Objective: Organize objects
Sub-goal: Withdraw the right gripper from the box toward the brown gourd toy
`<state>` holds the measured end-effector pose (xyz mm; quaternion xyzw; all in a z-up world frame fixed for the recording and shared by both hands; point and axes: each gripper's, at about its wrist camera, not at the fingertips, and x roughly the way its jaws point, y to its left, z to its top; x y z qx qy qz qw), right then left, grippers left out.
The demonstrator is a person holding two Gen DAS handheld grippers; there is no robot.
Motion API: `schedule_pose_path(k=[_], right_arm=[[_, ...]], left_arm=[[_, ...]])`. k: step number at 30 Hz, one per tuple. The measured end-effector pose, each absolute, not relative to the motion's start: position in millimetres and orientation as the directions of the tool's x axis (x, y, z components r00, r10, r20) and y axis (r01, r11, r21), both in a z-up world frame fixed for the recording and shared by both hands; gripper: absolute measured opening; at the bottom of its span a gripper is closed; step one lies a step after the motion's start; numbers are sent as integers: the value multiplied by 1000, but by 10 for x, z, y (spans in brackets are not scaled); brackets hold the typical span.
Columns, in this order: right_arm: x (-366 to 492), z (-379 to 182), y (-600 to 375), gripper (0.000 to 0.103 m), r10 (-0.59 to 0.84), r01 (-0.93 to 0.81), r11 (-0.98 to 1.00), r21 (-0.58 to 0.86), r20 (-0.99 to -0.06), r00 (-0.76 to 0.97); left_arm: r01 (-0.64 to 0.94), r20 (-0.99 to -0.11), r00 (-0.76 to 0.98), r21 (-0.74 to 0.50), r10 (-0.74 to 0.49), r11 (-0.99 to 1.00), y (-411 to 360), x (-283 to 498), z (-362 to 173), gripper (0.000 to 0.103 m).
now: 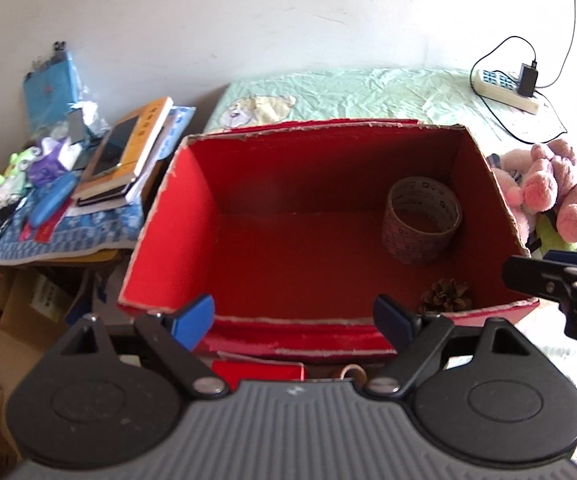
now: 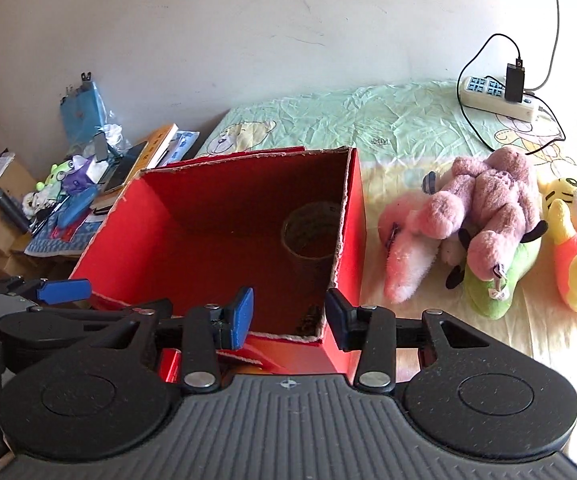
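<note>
Both grippers, left gripper [image 1: 292, 318] and right gripper [image 2: 288, 318], stand released, empty (blue pads). Beyond, one red cardboard box [image 1: 168, 216] holds one tape roll [image 1: 422, 220] and one pinecone [image 1: 446, 295]; fuzzy plush toys [image 2: 488, 220] lie beside.

print on tape roll [image 1: 422, 220], characters on orange book [image 1: 144, 132], both too blurred to read

Daylight comes from the right and washes out the bed sheet [image 2: 548, 336] there in the right wrist view. The inside of the red box [image 1: 288, 184] is in shadow. Both views are a little soft, and the fisheye bends the edges, with dark corners.
</note>
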<state>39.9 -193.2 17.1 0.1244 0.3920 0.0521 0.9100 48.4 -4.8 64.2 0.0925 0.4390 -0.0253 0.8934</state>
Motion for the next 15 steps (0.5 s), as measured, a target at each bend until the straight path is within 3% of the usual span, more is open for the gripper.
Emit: schedule_pose_path(k=[12,15], right_arm=[[283,-28,-1963,38,269,-50,949,311,-720,639],[278,-25,-1937,32,269,-60,952,301,-723,636]], left_arm=[[51,-805,578,201,135,978,-170,201,576,88],[43,-818,558,198,141,979,-157,187,527,88]])
